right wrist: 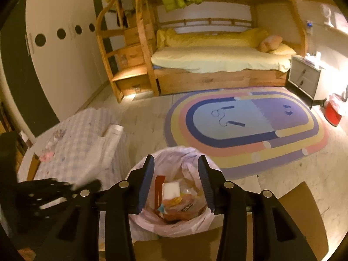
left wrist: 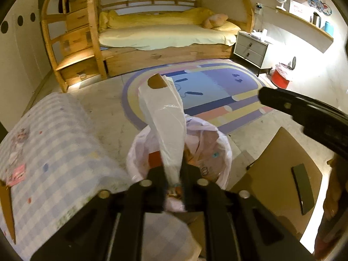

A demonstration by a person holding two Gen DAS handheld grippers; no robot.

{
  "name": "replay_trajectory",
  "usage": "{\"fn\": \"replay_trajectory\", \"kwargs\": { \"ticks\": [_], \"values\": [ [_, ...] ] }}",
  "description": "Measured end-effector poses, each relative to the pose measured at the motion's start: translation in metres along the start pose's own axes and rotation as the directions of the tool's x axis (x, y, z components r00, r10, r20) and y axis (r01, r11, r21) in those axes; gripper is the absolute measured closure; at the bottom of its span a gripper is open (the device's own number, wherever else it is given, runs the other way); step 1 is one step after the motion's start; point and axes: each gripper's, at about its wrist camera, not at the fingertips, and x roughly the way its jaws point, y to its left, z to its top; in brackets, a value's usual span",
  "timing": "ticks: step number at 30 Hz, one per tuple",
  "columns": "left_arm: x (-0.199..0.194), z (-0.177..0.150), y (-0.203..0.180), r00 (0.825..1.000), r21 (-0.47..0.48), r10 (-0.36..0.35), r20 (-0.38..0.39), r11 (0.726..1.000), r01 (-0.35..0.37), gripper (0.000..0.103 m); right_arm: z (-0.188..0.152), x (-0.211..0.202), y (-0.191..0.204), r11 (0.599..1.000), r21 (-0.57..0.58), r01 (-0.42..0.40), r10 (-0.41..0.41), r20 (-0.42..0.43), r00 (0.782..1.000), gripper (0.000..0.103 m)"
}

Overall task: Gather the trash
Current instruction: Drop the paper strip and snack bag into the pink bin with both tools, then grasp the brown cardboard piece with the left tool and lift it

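- The trash bin, lined with a pale pink bag, stands on the floor just below us; wrappers, a white block and a red carton already lie inside it, so we judge part of the collecting done.
- A white plastic bag rises from between the fingers of our left gripper, directly over the bin. The fingers stand partly apart, and we cannot tell whether they press on the plastic or merely have it between them.
- Our right gripper hangs over the bin mouth with its blue-padded fingers well apart and nothing between them.
- To the left of the bin stands the table under a checked cloth. Pink scraps lie on it, and these look to us like trash left to gather.
- To the right of the bin lies a brown cardboard piece.
- Beyond the bin lies the striped rug, with the bunk bed behind it.
- Far to the right of the bin, past the rug, a red bin with its own liner stands near the nightstand.
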Motion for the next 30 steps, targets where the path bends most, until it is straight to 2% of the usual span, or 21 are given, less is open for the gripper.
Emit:
{"fn": "replay_trajectory", "kwargs": {
  "ticks": [2, 6, 11, 18, 21, 27, 30],
  "values": [
    [0.004, 0.005, 0.001, 1.0, -0.016, 0.003, 0.013, 1.0, -0.003, 0.042, 0.004, -0.001, -0.002, 1.0, 0.007, 0.006, -0.006, 0.007, 1.0, 0.056],
    [-0.005, 0.006, 0.01, 0.999, -0.048, 0.009, 0.032, 0.999, -0.008, 0.041, 0.005, -0.007, -0.004, 1.0, 0.012, 0.01, -0.01, 0.014, 1.0, 0.055],
    [-0.033, -0.005, 0.026, 0.994, -0.064, 0.076, 0.085, 0.995, -0.07, 0.035, 0.005, -0.013, 0.005, 1.0, -0.001, -0.019, 0.019, 0.019, 1.0, 0.055],
    [-0.067, -0.029, 0.063, 0.984, -0.167, 0.14, 0.109, 0.979, -0.121, 0.034, -0.002, -0.025, 0.054, 0.989, -0.094, -0.116, 0.119, 0.026, 0.993, 0.055],
    [-0.087, -0.042, 0.081, 0.975, -0.209, 0.18, 0.129, 0.966, -0.151, 0.027, -0.005, -0.028, 0.076, 0.979, -0.127, -0.158, 0.162, 0.025, 0.986, 0.055],
    [-0.123, -0.074, 0.132, 0.951, -0.301, 0.284, 0.125, 0.924, -0.237, 0.022, -0.008, -0.026, 0.135, 0.944, -0.209, -0.256, 0.259, -0.014, 0.966, 0.055],
    [-0.139, -0.093, 0.163, 0.933, -0.353, 0.342, 0.109, 0.891, -0.285, 0.02, -0.008, -0.018, 0.165, 0.922, -0.231, -0.311, 0.31, -0.041, 0.95, 0.055]
  ]
}}
